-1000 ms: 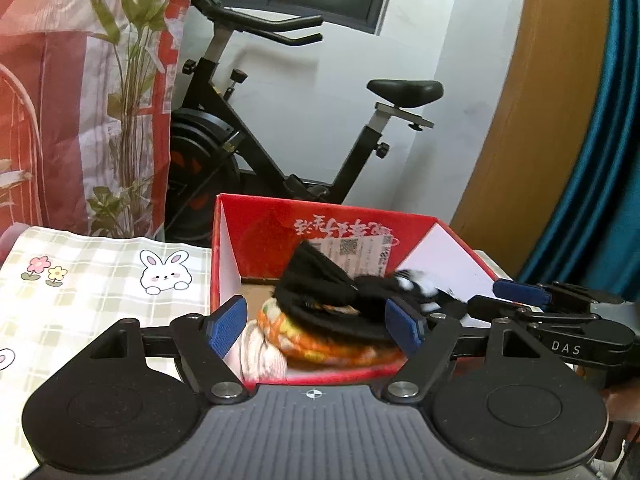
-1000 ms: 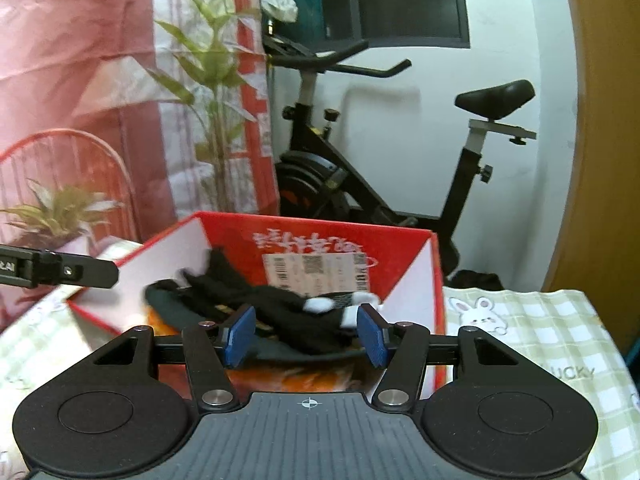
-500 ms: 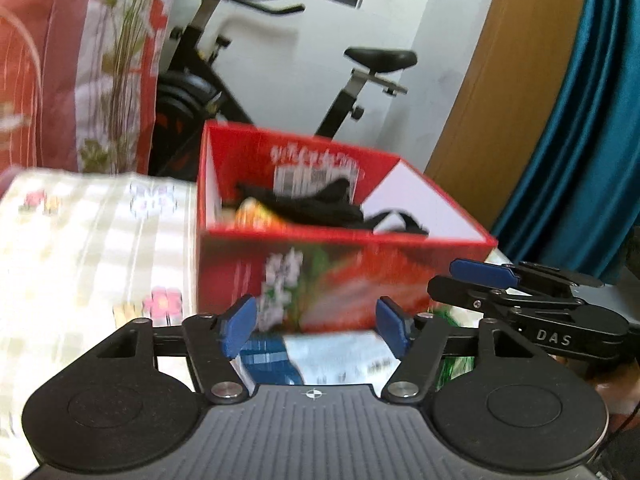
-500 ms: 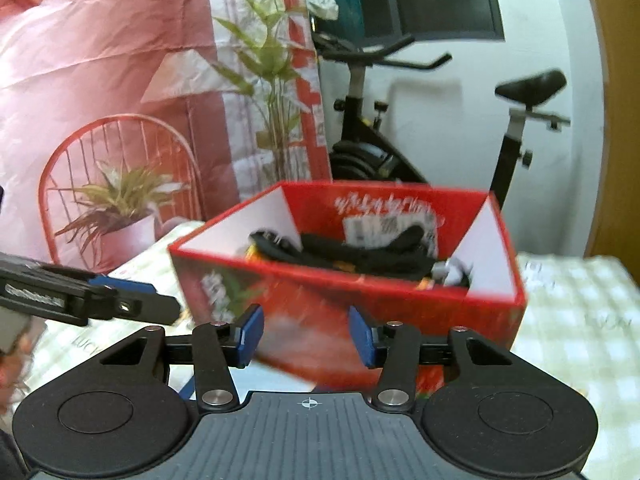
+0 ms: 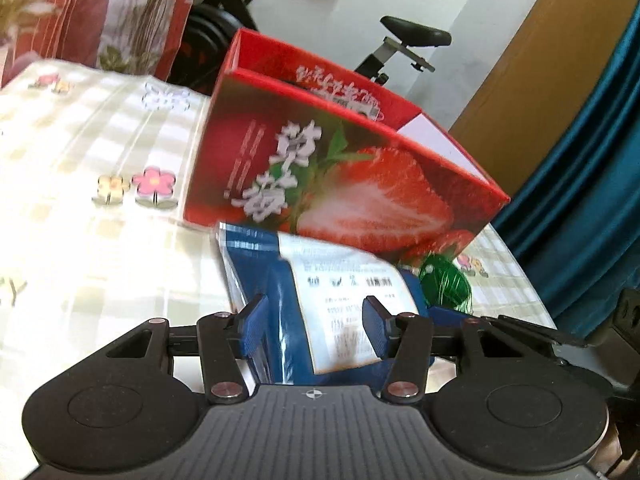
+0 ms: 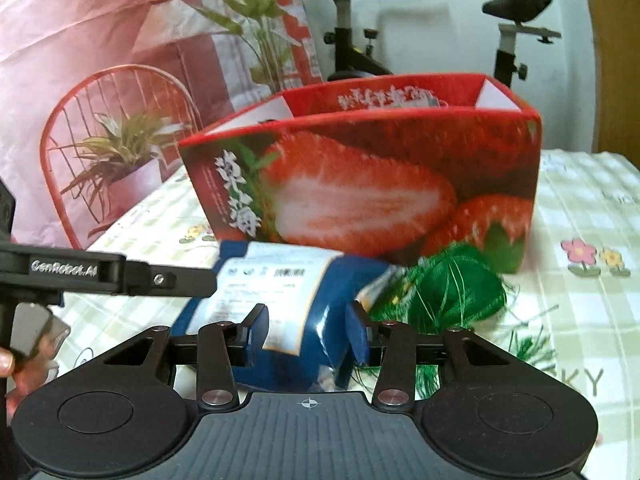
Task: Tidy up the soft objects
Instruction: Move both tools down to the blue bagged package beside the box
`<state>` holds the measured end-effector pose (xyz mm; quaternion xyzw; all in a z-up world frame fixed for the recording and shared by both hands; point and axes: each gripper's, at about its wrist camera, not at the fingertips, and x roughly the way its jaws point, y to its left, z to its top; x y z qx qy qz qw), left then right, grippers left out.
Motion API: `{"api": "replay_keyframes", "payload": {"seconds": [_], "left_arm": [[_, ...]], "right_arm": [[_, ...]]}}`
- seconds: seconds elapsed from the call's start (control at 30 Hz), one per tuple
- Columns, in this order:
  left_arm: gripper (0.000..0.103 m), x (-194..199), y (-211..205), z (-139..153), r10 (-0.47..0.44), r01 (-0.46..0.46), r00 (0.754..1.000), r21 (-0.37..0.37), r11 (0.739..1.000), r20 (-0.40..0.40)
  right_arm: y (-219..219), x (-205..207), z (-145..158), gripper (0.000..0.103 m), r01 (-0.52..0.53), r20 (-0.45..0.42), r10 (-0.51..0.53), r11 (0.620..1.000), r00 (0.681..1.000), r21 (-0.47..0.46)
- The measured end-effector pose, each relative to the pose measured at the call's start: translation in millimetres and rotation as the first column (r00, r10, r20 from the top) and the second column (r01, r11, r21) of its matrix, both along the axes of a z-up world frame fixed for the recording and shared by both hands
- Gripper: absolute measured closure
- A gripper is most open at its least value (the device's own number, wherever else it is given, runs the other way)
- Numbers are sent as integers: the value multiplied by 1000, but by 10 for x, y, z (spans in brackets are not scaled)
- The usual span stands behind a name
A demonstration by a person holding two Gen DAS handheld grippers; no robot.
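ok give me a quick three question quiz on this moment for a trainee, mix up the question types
1. True or false: the blue packet lies inside the strawberry box.
2. Multiple choice: what sits beside the blue packet, in front of the box, in the right wrist view? A) a green bundle of thread B) a yellow sponge C) a white cup
3. Fill in: both the left gripper and the right gripper are ____ with the blue packet between their fingers.

Key
1. False: it lies on the checked tablecloth, in front of the box.
2. A, the green bundle of thread.
3. Open; neither has closed on it yet.
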<state>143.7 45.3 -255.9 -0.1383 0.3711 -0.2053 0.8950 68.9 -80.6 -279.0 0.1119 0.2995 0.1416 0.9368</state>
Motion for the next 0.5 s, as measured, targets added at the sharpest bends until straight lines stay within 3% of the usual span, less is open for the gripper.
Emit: {"api": "replay_keyframes", "payload": {"seconds": [0.5], "left_arm": [[55,-46,-5,-160,-6,6,999,0,1000,-32]], "right_arm": [[14,36,-77,62,-6,-29,6,1000,1000,23]]}}
